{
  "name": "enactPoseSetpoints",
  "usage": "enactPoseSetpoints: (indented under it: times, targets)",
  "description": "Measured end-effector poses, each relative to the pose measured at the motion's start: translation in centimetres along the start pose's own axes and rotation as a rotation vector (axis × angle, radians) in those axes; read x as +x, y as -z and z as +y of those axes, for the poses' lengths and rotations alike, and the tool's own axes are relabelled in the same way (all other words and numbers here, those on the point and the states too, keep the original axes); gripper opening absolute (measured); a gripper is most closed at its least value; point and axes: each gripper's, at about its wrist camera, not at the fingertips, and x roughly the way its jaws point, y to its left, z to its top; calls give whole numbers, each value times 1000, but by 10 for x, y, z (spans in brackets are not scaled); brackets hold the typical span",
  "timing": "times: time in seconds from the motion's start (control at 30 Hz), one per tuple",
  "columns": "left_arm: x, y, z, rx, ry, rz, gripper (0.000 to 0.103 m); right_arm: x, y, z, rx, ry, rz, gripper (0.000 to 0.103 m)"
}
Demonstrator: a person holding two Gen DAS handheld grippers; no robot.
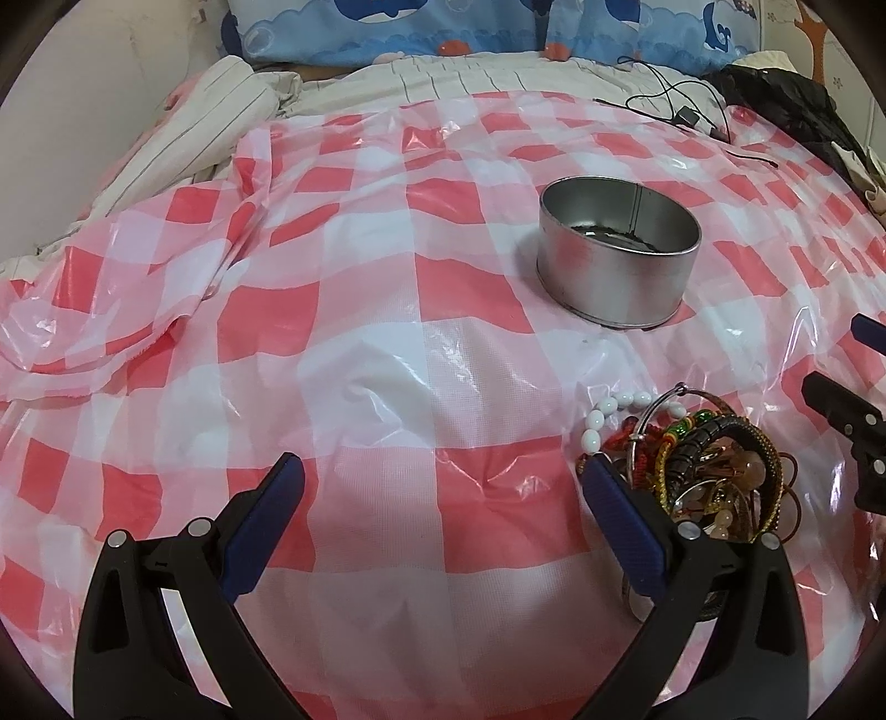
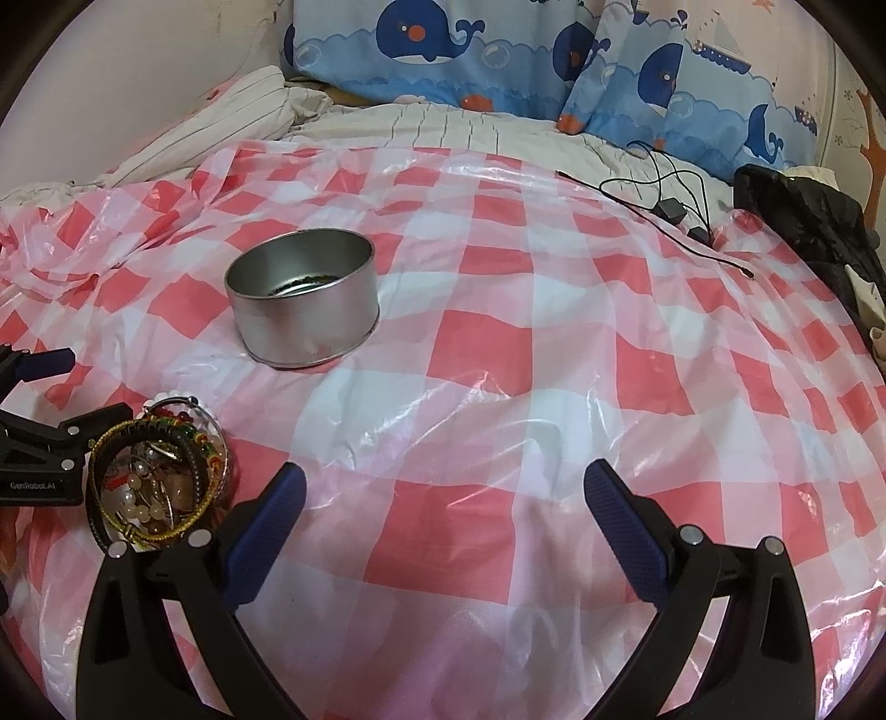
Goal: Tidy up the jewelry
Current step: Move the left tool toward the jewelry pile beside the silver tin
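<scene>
A tangled pile of bracelets and beads [image 1: 698, 465] lies on the red-and-white checked plastic sheet [image 1: 387, 343], with a white bead strand [image 1: 603, 412] at its far left. My left gripper [image 1: 443, 482] is open, its right finger touching the pile's left side. In the right wrist view the same pile [image 2: 158, 471] sits left of my right gripper [image 2: 446, 493], which is open over bare sheet. A round metal tin [image 1: 617, 255] stands beyond the pile, seen as tin [image 2: 304, 296] with something dark at its bottom.
Whale-print pillows [image 2: 498, 50] and a striped blanket [image 2: 183, 127] lie at the back. Black cables with a small adapter [image 2: 670, 207] and a black garment [image 2: 814, 221] sit at the far right. The sheet is bunched up at the left [image 1: 111, 310].
</scene>
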Motion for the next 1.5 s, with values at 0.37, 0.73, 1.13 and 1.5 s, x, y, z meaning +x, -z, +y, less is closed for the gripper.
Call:
enactPoseSetpoints:
  times: [0.37, 0.73, 1.13, 1.5]
  targets:
    - [1, -1, -4, 27, -9, -6, 97, 3, 1, 3, -14, 13, 7, 96]
    - [-8, 0, -12, 59, -3, -57, 97, 2, 2, 4, -6, -16, 9, 96]
    - [-25, -3, -15, 88, 16, -111, 97, 3, 2, 4, 5, -52, 7, 96]
    - [-29, -1, -22, 124, 23, -115, 97, 9, 4, 7, -18, -31, 13, 96]
